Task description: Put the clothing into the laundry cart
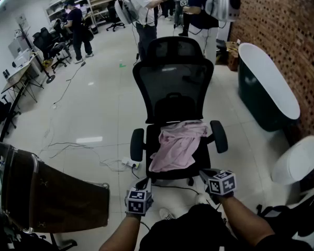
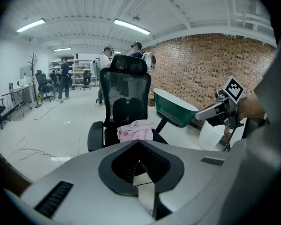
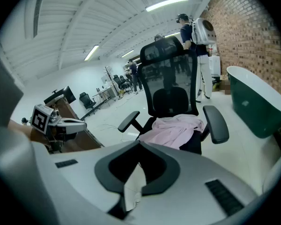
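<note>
Your left gripper [image 1: 143,186] and right gripper [image 1: 206,175], both clenched empty, hover near the front edge of the chair [image 1: 172,82] seat, where pink clothing [image 1: 177,144] drapes.

You work under bright, even light from ceiling tubes [image 2: 131,26], which glare in pale patches off the glossy floor [image 1: 89,139]. Shadows are soft. Both gripper views bend hard toward dark, rounded corners, and the left gripper [image 2: 138,141] looms slightly blurred against its lens.

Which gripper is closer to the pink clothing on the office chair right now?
Right. The right gripper is by the chair's front right corner, just short of the pink clothing; the left gripper is further back, off the front left.
</note>
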Demonstrator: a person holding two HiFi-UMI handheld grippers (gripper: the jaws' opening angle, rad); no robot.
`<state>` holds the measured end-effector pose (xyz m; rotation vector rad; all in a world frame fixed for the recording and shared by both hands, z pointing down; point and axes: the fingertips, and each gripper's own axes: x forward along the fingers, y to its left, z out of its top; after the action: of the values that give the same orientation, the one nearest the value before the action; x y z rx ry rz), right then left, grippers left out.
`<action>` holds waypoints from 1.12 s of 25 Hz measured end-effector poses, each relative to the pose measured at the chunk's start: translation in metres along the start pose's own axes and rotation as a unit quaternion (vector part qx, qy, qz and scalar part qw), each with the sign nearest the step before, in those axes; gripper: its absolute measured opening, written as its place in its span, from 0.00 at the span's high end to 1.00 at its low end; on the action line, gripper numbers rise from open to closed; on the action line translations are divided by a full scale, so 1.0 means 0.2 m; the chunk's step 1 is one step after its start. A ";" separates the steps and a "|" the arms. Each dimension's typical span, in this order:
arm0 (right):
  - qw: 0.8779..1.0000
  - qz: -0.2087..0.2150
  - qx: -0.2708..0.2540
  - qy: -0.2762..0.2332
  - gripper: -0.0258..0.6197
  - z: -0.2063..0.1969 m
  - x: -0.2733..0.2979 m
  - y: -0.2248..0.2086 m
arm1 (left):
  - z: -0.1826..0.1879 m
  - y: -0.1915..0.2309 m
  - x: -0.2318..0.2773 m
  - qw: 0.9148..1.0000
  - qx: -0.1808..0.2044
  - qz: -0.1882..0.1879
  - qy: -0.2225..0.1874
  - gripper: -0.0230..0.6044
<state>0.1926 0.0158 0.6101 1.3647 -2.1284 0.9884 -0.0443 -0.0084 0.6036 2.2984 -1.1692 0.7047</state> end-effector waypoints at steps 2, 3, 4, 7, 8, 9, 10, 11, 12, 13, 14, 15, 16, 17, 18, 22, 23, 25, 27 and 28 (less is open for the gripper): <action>1.000 0.002 -0.002 0.000 0.93 0.02 0.03 0.02 | 0.01 0.03 0.02 1.000 -0.003 0.000 -0.001 0.96; 1.000 0.003 -0.003 -0.001 0.93 0.03 0.05 0.03 | 0.02 0.04 0.03 1.000 -0.004 -0.001 -0.002 0.96; 1.000 0.004 -0.004 -0.001 0.93 0.05 0.07 0.04 | 0.03 0.05 0.04 1.000 -0.004 -0.002 -0.003 0.96; 1.000 0.004 -0.005 -0.002 0.93 0.10 0.11 0.05 | 0.07 0.08 0.08 1.000 0.000 -0.006 -0.006 0.96; 1.000 0.003 -0.004 -0.001 0.93 0.11 0.13 0.04 | 0.09 0.09 0.10 1.000 0.001 -0.006 -0.005 0.96; 1.000 0.003 -0.003 0.002 0.93 0.11 0.15 0.02 | 0.10 0.09 0.12 1.000 0.001 -0.006 -0.004 0.96; 1.000 0.002 -0.001 0.005 0.93 0.11 0.17 0.00 | 0.10 0.10 0.13 1.000 0.001 -0.006 -0.002 0.96; 1.000 0.000 0.002 0.009 0.93 0.12 0.20 -0.03 | 0.10 0.11 0.15 1.000 0.000 -0.005 0.000 0.96; 1.000 0.000 0.005 0.011 0.93 0.13 0.22 -0.06 | 0.11 0.12 0.17 1.000 -0.001 -0.002 0.004 0.96; 1.000 0.000 0.009 0.011 0.93 0.15 0.25 -0.09 | 0.11 0.13 0.19 1.000 -0.001 0.000 0.007 0.96; 1.000 0.001 0.013 0.011 0.93 0.18 0.28 -0.12 | 0.12 0.14 0.21 1.000 -0.002 0.003 0.010 0.96; 1.000 0.003 0.016 0.012 0.93 0.20 0.31 -0.14 | 0.14 0.16 0.24 1.000 -0.003 0.007 0.013 0.96; 1.000 0.006 0.018 0.014 0.93 0.23 0.34 -0.17 | 0.15 0.17 0.27 1.000 -0.004 0.011 0.015 0.96; 1.000 0.009 0.020 0.017 0.93 0.26 0.38 -0.20 | 0.16 0.19 0.30 1.000 -0.006 0.015 0.018 0.96; 0.999 0.013 0.023 0.020 0.93 0.28 0.42 -0.24 | 0.18 0.21 0.34 1.000 -0.009 0.019 0.021 0.96; 0.999 0.017 0.020 0.031 0.93 0.37 0.58 -0.39 | 0.23 0.24 0.53 0.999 -0.018 0.028 0.033 0.96; 0.999 0.019 0.020 0.036 0.93 0.38 0.62 -0.44 | 0.24 0.23 0.59 0.999 -0.020 0.028 0.036 0.96; 0.998 0.022 0.021 0.046 0.93 0.41 0.67 -0.53 | 0.27 0.21 0.69 0.998 -0.026 0.027 0.042 0.96; 0.998 0.028 0.022 0.056 0.93 0.44 0.72 -0.60 | 0.30 0.18 0.79 0.998 -0.030 0.027 0.051 0.96; 0.997 0.030 0.023 0.061 0.92 0.46 0.75 -0.63 | 0.31 0.17 0.83 0.998 -0.031 0.027 0.057 0.96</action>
<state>0.2452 -0.1772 0.6948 1.2342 -2.0802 1.1204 0.0270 -0.1630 0.6661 2.1537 -1.1888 0.7968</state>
